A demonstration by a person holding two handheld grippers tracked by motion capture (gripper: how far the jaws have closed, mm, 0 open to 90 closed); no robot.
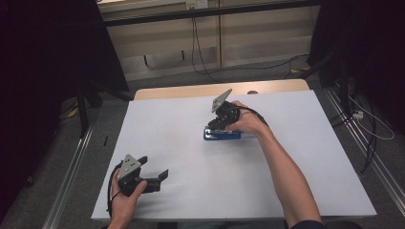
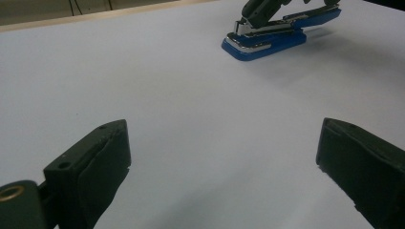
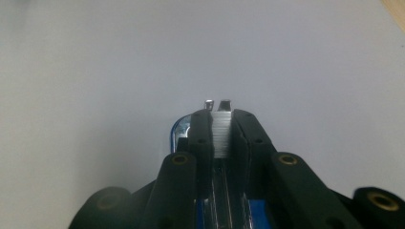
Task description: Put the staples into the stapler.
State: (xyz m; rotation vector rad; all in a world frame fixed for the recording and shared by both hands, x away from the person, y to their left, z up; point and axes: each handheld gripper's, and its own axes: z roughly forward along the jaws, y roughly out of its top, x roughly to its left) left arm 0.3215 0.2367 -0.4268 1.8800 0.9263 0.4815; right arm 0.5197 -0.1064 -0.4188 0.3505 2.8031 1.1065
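The stapler [image 1: 222, 134], blue with a bright metal channel, lies on the white table [image 1: 191, 200] directly under your right gripper [image 1: 217, 125], lid swung up and magazine exposed. Your left gripper [image 1: 155, 177] rests well off to the near-left side of it, pointed towards it across bare tabletop.

What could go wrong here, as I judge it: the strip of staples [image 3: 221, 133] in your right gripper is thin and brittle. Squeeze harder or twist your wrist and it may snap or shed staples across the table. If you come down out of line with the magazine channel [image 3: 224, 191], the strip will ride on the rail edge and jam instead of seating. Nothing is steadying the stapler, so a sideways push from the strip could slide or tip the base away from you. Let go too early and the strip drops askew.

Your right gripper is nearly closed, its two black pads [image 3: 199, 136] pinching the silver strip between them, the strip's end poking just past the tips and sitting right above the channel. Your left gripper stands wide apart, its pads [image 2: 102, 157] holding nothing and touching nothing.
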